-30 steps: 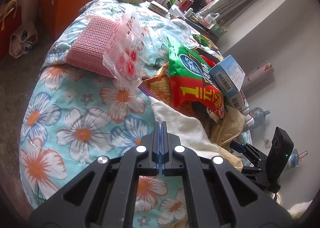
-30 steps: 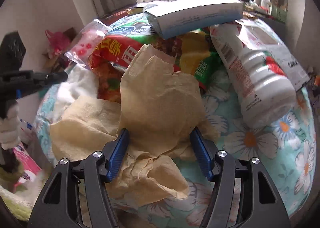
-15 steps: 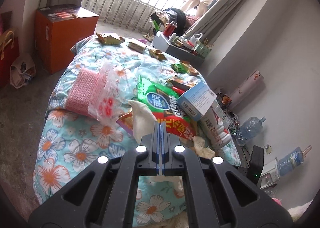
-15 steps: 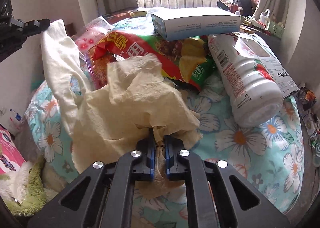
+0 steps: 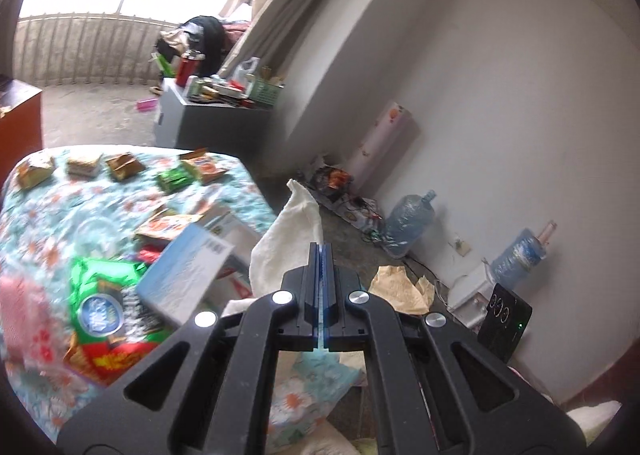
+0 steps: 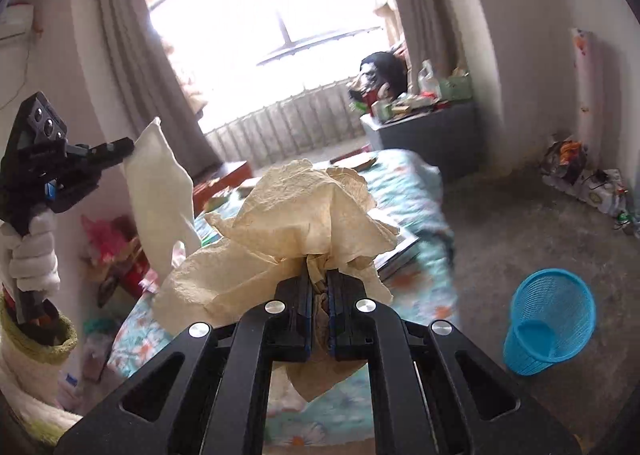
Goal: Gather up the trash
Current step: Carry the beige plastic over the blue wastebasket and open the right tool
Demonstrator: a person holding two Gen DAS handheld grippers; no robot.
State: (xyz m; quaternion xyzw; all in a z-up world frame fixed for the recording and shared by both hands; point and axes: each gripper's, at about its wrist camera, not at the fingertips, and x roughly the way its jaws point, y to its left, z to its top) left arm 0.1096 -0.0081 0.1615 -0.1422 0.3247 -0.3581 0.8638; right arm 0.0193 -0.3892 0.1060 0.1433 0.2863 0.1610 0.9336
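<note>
Trash is light, soft tissue. Right claw (image 6: 319, 287) grasps crumpled tan paper (image 6: 304, 211) mid-wad; left claw (image 5: 321, 267) pinches white tissue (image 5: 288, 239) at its edge.

A lived-in bedroom of a home. A bed (image 5: 120, 199) with a floral quilt, strewn with snack packets (image 5: 124, 166), stands before a large barred window (image 6: 280, 31) hung with grey curtains (image 6: 132, 67). A cluttered grey cabinet (image 5: 208, 123), water bottles (image 5: 410, 223) along the white wall and a blue waste basket (image 6: 548, 311) on the carpeted floor (image 6: 512, 223) complete the domestic setting.
</note>
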